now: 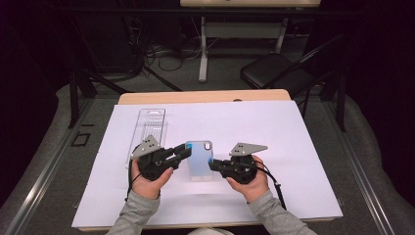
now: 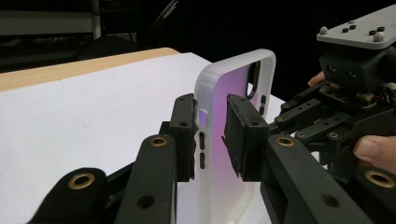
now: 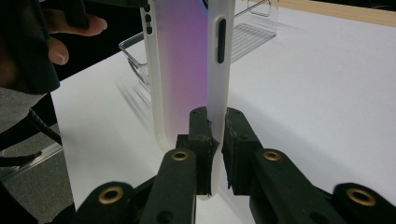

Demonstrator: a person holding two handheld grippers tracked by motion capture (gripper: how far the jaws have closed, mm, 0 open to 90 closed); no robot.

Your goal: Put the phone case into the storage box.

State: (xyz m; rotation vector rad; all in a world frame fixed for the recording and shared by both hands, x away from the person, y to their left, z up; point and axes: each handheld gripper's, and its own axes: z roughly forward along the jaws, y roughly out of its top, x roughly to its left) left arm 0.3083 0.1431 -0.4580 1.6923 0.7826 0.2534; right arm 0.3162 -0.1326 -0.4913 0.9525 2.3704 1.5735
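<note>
Right gripper (image 3: 215,149): jaws closed tight on one side rail of the phone case (image 3: 184,70), the rail pinched between both pads just below the side-button slot. Left gripper (image 2: 210,140): jaws nearly closed about the opposite rail; the outer pad lies against the rail beside the button cut-outs, while the inner pad sits inside the shell with a narrow gap visible, so a firm grip on this side is not confirmed. The case thus spans between the two pairs of jaws, translucent white with a purple tint, its camera opening at the end away from the person. In the high view it sits just above the white sheet (image 1: 293,147) covering the bench (image 1: 205,96); whether it touches the sheet cannot be told. Beyond the left jaws, well apart, lies the clear plastic packaging tray (image 1: 150,128). Judgement: the step is securing a two-sided hold on the case. To do it well, the left jaws should seat squarely on the rail without crushing the soft shell, both grips kept level to avoid twisting.
</note>
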